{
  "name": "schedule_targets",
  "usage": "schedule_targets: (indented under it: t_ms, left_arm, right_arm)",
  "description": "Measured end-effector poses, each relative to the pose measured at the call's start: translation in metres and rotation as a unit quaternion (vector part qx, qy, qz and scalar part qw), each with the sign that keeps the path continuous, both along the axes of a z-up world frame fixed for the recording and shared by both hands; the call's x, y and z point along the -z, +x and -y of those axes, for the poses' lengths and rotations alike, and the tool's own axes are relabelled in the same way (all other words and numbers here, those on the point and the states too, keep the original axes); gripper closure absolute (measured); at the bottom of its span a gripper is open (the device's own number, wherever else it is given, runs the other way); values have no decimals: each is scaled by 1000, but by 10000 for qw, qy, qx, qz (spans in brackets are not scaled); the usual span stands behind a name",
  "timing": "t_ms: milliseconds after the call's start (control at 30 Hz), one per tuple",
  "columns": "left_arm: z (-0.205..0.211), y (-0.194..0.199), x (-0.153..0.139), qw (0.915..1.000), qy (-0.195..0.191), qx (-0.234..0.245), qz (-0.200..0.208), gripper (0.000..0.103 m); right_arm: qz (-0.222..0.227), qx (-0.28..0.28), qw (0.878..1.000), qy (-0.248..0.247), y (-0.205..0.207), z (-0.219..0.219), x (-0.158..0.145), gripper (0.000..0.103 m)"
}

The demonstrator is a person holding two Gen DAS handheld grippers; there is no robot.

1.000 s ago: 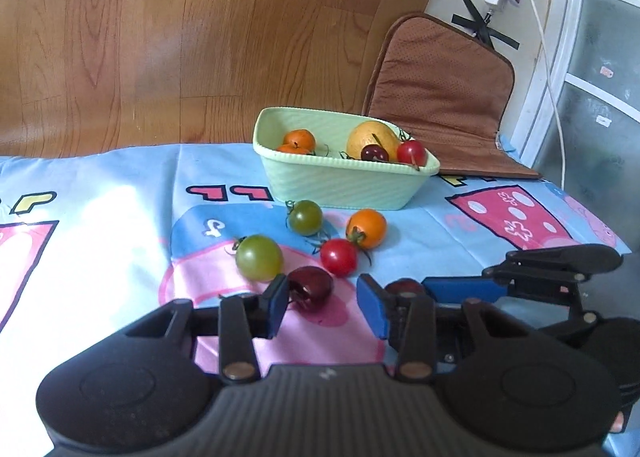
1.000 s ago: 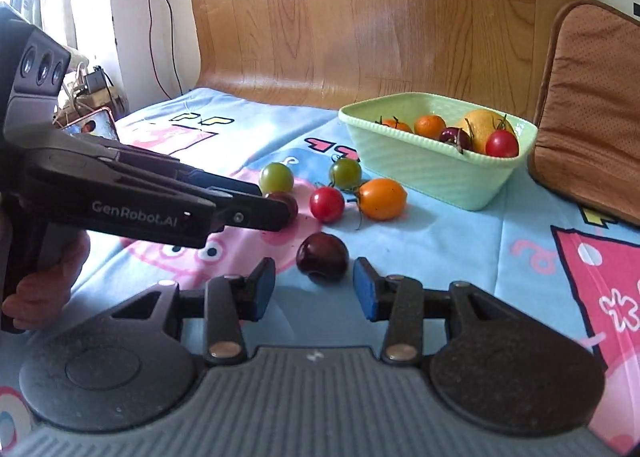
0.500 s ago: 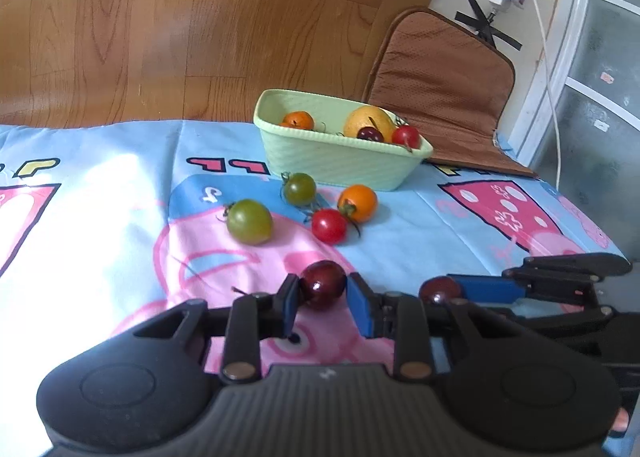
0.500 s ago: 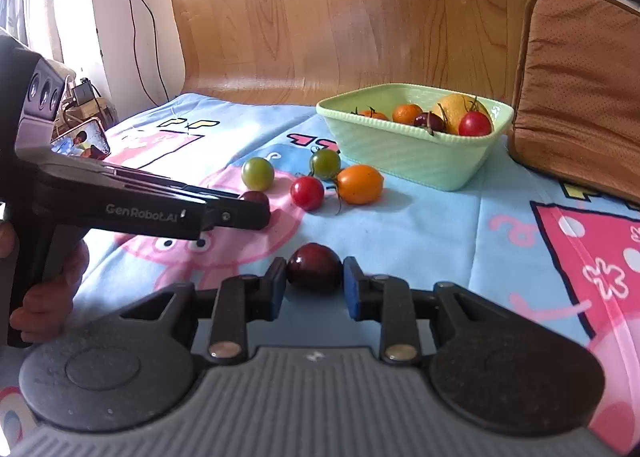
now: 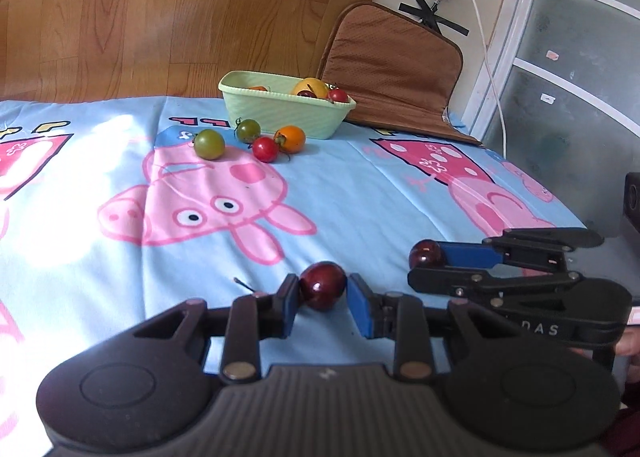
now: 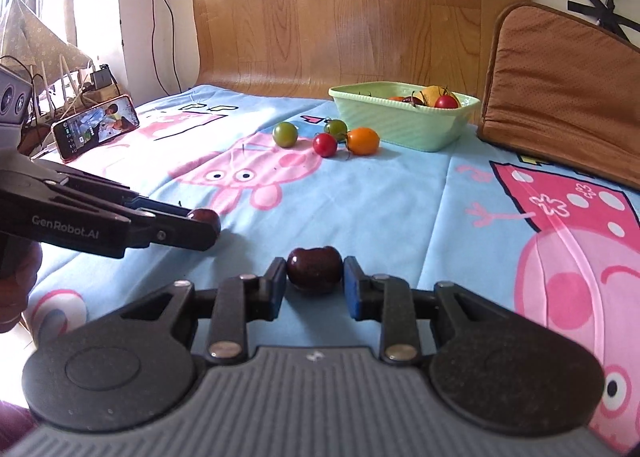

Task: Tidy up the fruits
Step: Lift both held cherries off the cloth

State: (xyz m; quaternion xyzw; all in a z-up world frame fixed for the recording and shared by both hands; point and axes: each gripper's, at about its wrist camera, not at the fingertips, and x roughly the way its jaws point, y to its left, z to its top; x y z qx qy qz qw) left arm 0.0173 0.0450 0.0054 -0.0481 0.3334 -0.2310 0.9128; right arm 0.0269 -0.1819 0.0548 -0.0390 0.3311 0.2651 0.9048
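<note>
The left gripper [image 5: 323, 299] clamps a dark cherry [image 5: 322, 285]. The right gripper [image 6: 315, 284], jaws easing apart, grips another dark fruit [image 6: 314, 269] near the blanket's [image 5: 360, 193] front edge.

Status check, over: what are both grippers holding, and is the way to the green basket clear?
Left gripper shut on dark tomato. Right gripper grips dark fruit, jaws opening. Four loose tomatoes before green basket.

Basket contents: from your left wrist view the green basket [image 5: 280, 113] wall hides most of the fruit inside; you see only the tops.
Far green tomato [image 6: 335, 128]: partly covered by the red tomato [image 6: 325, 144] on your right wrist view.
Phone [image 6: 96, 127]: screen too small to read.
Your hands: cut off at the picture edges.
Brown cushion [image 6: 560, 89]: runs off the right edge.
</note>
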Motion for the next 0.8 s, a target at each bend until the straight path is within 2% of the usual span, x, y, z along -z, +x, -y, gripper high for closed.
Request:
schedule_targets:
  t_ms: [200, 267, 333, 400, 700, 733, 767, 800]
  left_arm:
    - [7, -9, -3, 9996, 240, -114, 112, 71]
    - [7, -11, -6, 9993, 285, -168, 201, 67]
    - [7, -12, -9, 9989, 312, -202, 293, 57]
    - [8, -12, -10, 9987, 348, -195, 323, 55]
    - [23, -12, -2, 9971, 639, -9, 418, 54]
    - [24, -11, -1, 9973, 628, 29, 390, 56]
    - [24, -11, 0, 9976, 593, 81, 361, 61]
    - [25, -10, 1, 9979, 537, 151, 342, 64]
  right_arm:
    - [25, 42, 10000, 0, -8, -1, 2, 65]
    - [41, 50, 10000, 15, -10, -1, 2, 60]
    - [65, 56, 10000, 11, -11, -1, 2, 58]
    - [67, 76, 9999, 22, -10, 0, 2, 57]
    - [51, 57, 10000, 22, -10, -1, 3, 58]
    - [51, 50, 10000, 12, -9, -1, 3, 59]
    - [64, 53, 10000, 1, -10, -1, 3, 62]
    - [62, 47, 10000, -8, -9, -1, 4, 70]
